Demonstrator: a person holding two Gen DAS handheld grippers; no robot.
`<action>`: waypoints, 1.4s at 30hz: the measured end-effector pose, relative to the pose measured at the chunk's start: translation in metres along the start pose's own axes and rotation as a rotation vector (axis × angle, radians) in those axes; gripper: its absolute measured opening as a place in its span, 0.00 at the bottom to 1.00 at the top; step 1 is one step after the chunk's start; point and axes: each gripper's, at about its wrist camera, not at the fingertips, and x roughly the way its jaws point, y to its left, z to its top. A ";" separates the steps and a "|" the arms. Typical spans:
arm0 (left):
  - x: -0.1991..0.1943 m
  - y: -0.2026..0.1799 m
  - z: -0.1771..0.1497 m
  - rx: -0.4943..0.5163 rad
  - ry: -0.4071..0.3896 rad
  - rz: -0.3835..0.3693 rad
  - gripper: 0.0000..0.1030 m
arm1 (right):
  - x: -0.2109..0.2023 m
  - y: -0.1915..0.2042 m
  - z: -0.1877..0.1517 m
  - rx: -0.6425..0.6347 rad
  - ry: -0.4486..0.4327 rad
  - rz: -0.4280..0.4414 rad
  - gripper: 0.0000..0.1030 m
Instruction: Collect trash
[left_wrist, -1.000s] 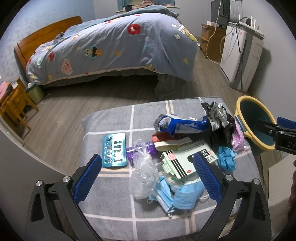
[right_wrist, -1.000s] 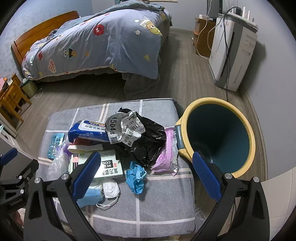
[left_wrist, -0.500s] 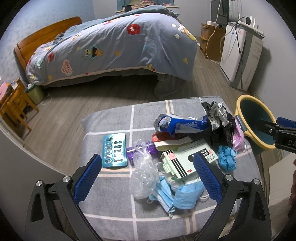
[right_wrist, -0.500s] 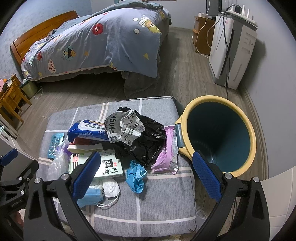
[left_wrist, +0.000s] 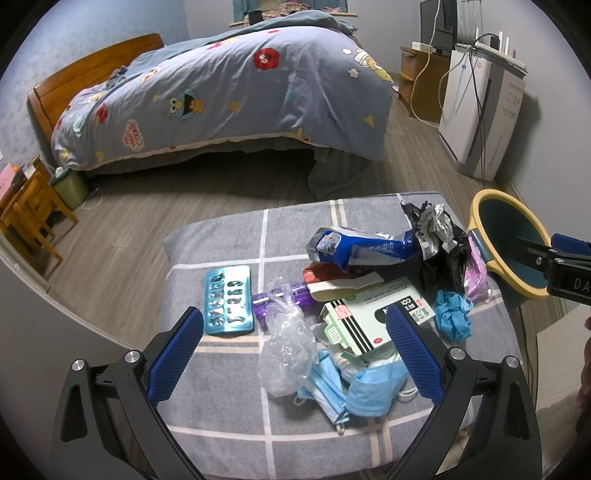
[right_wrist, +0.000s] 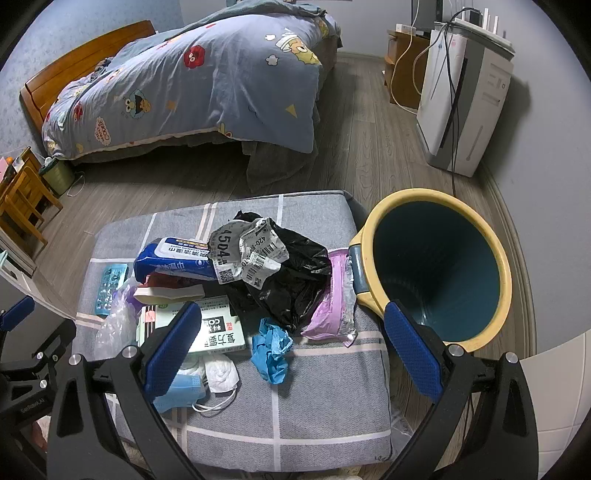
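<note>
Trash lies in a loose pile on a grey checked cushion (right_wrist: 325, 406), and just beside the cushion's right edge stands a bin (right_wrist: 506, 280) with a yellow rim and dark teal inside. Behind them a bed (left_wrist: 221, 96) with a blue cartoon quilt fills the far part of the room, and a white appliance (right_wrist: 461, 99) stands by the right wall. In the pile, a black plastic bag (right_wrist: 295, 280) with a crumpled white label (right_wrist: 247, 254) on it lies nearest to the bin, with a purple wrapper (right_wrist: 332, 306) touching the bag on the bin side. A blue wipes pack (left_wrist: 369, 251) lies to the left of the bag, and a green and white box (left_wrist: 369, 314) is in front of it. A clear plastic bag (left_wrist: 288, 350) and blue face masks (left_wrist: 365, 391) lie at the near edge, a teal blister pack (left_wrist: 229, 299) lies apart on the left, and a crumpled blue glove (right_wrist: 271, 349) lies in front of the black bag. The left gripper (left_wrist: 295, 358) hangs over the near part of the pile with its jaws wide apart and holds nothing. The right gripper (right_wrist: 291, 354) is also wide open and empty, between the pile and the bin.
</note>
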 end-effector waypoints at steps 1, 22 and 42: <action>0.000 0.000 0.000 0.000 0.000 -0.001 0.95 | 0.000 0.000 0.001 0.000 0.000 0.000 0.95; -0.021 0.001 0.020 0.064 -0.038 -0.084 0.95 | 0.011 -0.007 0.009 0.014 0.070 0.059 0.95; 0.118 0.105 0.054 -0.107 0.207 -0.032 0.77 | 0.105 0.028 0.040 -0.135 0.202 0.056 0.61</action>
